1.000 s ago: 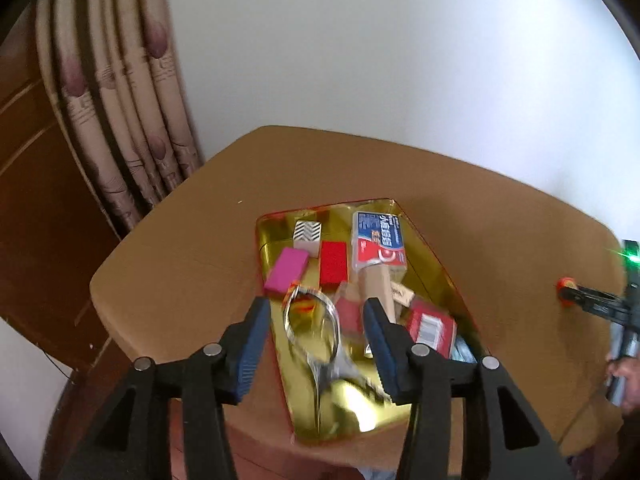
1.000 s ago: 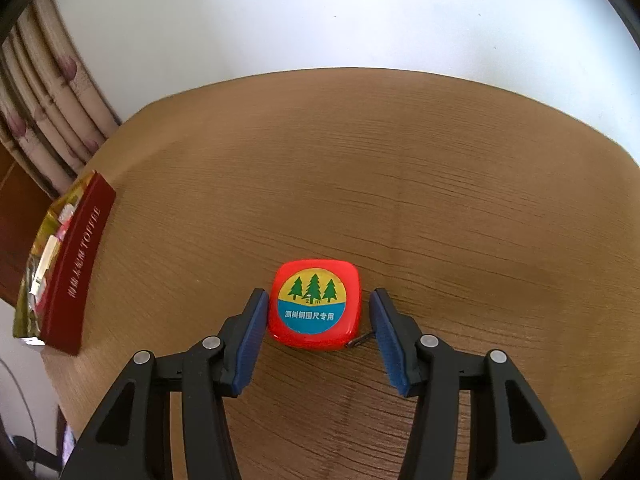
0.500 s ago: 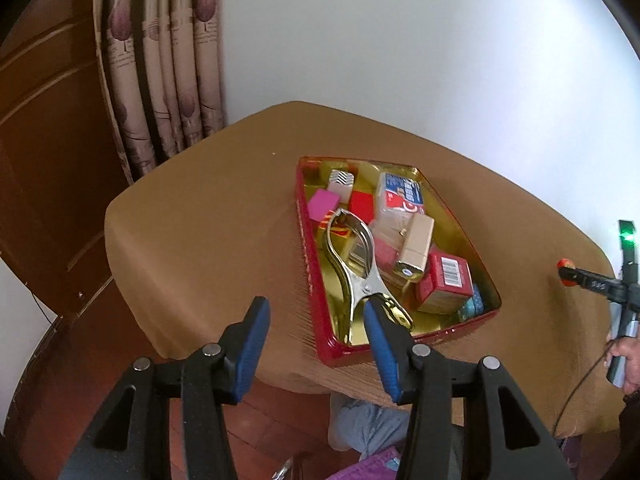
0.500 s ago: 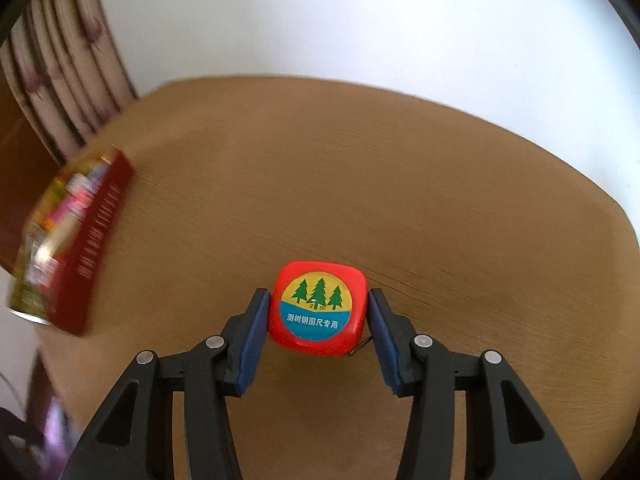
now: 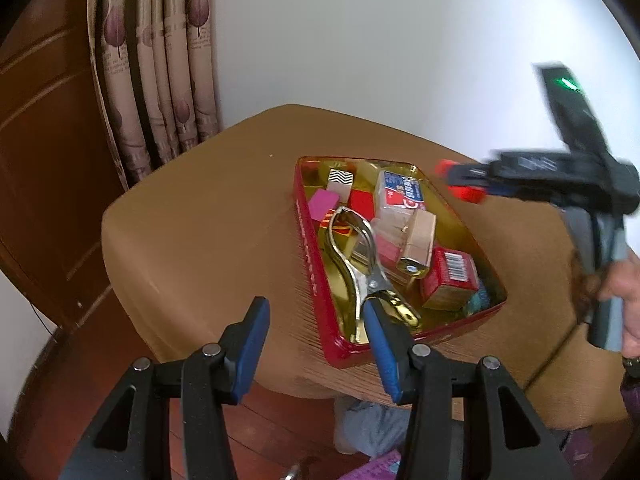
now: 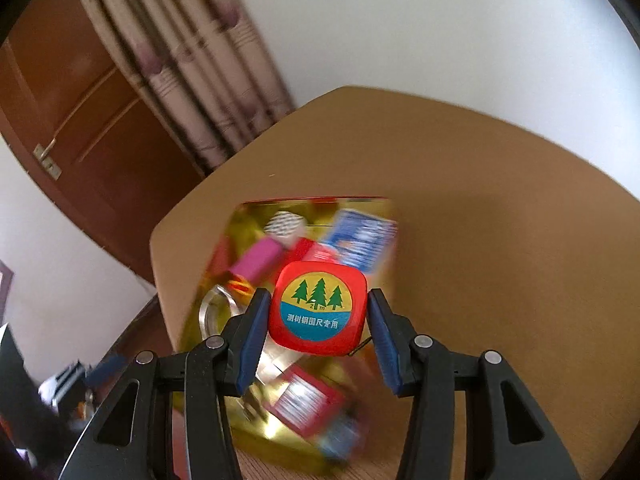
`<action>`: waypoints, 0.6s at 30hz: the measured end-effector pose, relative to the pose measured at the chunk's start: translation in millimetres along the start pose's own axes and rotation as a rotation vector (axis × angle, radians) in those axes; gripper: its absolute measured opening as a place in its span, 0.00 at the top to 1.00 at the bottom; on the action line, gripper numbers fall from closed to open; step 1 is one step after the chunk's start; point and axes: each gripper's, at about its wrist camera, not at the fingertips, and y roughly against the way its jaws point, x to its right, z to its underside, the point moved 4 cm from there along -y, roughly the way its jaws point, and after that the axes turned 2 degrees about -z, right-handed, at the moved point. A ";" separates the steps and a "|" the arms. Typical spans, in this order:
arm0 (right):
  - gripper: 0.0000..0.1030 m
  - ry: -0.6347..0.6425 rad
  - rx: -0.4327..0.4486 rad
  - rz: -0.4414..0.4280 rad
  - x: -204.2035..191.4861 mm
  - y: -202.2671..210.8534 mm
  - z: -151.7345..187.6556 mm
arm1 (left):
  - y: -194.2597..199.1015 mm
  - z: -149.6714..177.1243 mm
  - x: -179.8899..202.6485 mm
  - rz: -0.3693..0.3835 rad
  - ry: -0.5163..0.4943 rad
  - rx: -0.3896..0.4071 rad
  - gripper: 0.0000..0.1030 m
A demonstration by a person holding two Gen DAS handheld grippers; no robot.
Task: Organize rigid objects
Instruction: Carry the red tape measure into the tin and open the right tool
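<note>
The brown table [image 5: 192, 240] filled most of what lay ahead of my jaws, and on it, just beyond my left gripper [image 5: 316, 340], sat the red tin [image 5: 310, 264] with its gold lining. It already held a good share of the rigid things: the metal hole punch [image 5: 356, 256] nearest my left fingers, a red barcoded box [image 5: 448, 276] to the far side of it, a blue-and-white pack [image 5: 400, 194] at the back, a pink block [image 5: 323, 206] and a zigzag-patterned cube [image 5: 341, 182] beyond.

My left gripper hung at the tin's near edge, jaws standing partly apart with nothing between them.

My right gripper [image 6: 316, 320] had the red tape measure [image 6: 318, 308] pinched between its blue pads, the jaws having just closed onto its sides. It hung above the tin, the blurred contents showing underneath.

I judged the sorting well along: most pieces were in, and this one was lifted and over the tin but not yet set down. I could see nothing else loose on the table, though part of it lay out of sight.
</note>
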 end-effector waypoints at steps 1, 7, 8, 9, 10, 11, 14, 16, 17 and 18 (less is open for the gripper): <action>0.55 0.001 -0.008 -0.004 -6.6 -7.4 1.0 | -1.6 -0.1 -0.3 -0.009 -0.007 -0.004 0.51; 0.59 0.007 -0.055 0.003 -30.1 -51.2 -11.3 | -8.1 -0.5 -3.5 -0.004 -0.007 -0.020 0.52; 0.59 0.018 -0.053 0.016 -31.8 -52.9 -13.6 | -9.6 -0.4 -4.1 -0.002 -0.005 -0.027 0.52; 0.59 0.018 -0.054 0.017 -32.3 -53.5 -15.5 | -10.9 0.1 -4.4 -0.002 -0.002 -0.034 0.51; 0.59 0.014 -0.059 0.014 -32.9 -56.4 -17.8 | -13.5 0.9 -5.1 -0.005 0.001 -0.046 0.51; 0.59 0.013 -0.062 0.025 -33.1 -59.2 -19.2 | -15.4 1.8 -5.4 -0.008 -0.001 -0.054 0.52; 0.59 0.005 -0.061 0.017 -32.9 -59.7 -21.3 | -19.6 3.4 -7.0 -0.026 -0.002 -0.073 0.52; 0.58 0.003 -0.038 0.015 -33.7 -53.9 -22.5 | -20.6 3.8 -7.7 -0.033 -0.003 -0.076 0.51; 0.58 0.000 -0.012 -0.008 -36.6 -47.9 -23.3 | -21.0 4.2 -7.9 -0.038 -0.004 -0.078 0.52; 0.58 -0.005 0.022 -0.029 -39.9 -39.0 -24.2 | -21.0 4.9 -8.0 -0.040 -0.006 -0.080 0.52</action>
